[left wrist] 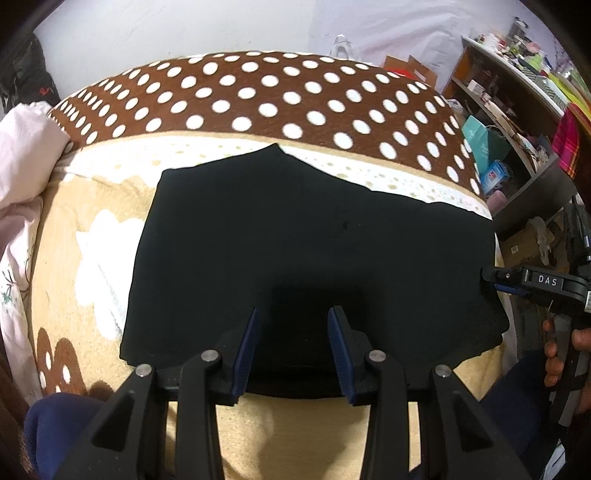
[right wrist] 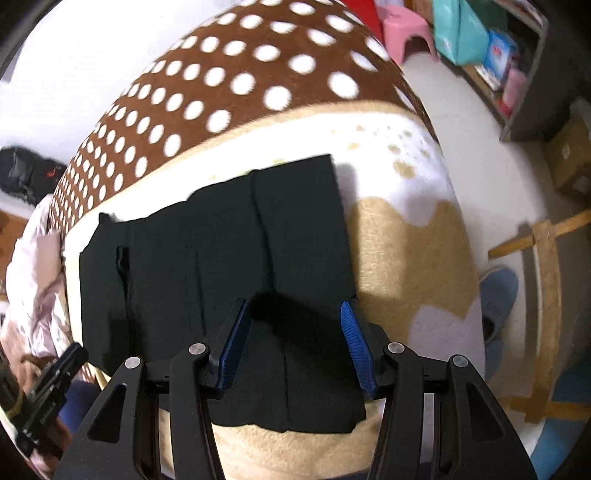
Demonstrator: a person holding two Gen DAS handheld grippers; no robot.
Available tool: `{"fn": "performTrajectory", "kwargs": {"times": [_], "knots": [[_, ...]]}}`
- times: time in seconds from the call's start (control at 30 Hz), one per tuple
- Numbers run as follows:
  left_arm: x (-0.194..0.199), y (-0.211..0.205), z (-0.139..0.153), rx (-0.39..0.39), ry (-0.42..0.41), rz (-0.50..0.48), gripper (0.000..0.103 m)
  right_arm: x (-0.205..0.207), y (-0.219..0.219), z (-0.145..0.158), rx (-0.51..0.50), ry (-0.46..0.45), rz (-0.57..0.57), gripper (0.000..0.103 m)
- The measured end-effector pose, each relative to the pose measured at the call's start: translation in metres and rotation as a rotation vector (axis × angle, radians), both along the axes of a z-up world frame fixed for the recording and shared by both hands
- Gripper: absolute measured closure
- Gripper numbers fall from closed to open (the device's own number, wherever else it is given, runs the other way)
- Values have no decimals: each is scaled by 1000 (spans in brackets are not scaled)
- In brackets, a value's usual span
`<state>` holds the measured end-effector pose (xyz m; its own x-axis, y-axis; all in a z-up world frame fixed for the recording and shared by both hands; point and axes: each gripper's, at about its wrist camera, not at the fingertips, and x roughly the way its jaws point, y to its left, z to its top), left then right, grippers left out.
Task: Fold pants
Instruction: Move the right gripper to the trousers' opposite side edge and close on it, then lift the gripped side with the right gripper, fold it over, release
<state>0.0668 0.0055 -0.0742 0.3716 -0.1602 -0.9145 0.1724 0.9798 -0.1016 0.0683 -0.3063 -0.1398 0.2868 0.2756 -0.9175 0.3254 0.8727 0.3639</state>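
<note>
Left wrist view: black pants (left wrist: 306, 251) lie flat at 12 o'clock on the tan blanket (left wrist: 59, 258) (dotted brown band beyond). The left gripper (left wrist: 293, 314) hovers with jaws apart, empty. The right gripper (right wrist: 295, 306), jaws spread wide, hangs over the pants' near end.

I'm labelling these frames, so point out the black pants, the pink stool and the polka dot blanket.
black pants (left wrist: 295, 240): left wrist view, middle of the flat fabric.
pink stool (right wrist: 404, 27): right wrist view, its seat.
polka dot blanket (left wrist: 258, 96): left wrist view, brown spotted band beyond the pants.
</note>
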Motion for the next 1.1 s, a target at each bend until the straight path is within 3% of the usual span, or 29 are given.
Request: {"fn": "performTrajectory", "kwargs": {"times": [0.1,0.3,0.47,0.6,0.77,1.0,1.1], "knots": [[2,4,-4,-7,12,15,62,2,-14,-5,26,9,-59,51],[4,6,-8,-12,25,22,62,1,-19,-21,160,78,-39,51],[3,4,-8,-8,26,16,62,-3,-24,-26,203,118,-89,51],[3,3,-8,-9,27,13,62,-5,-15,-29,217,174,-48,49],[2,1,-8,-9,30,3,62,-11,-20,-27,294,155,-56,49],[2,1,-9,-9,36,6,62,-1,-12,-30,203,155,11,48],[2,3,-9,-17,38,12,62,-6,-13,-24,267,138,34,52]]}}
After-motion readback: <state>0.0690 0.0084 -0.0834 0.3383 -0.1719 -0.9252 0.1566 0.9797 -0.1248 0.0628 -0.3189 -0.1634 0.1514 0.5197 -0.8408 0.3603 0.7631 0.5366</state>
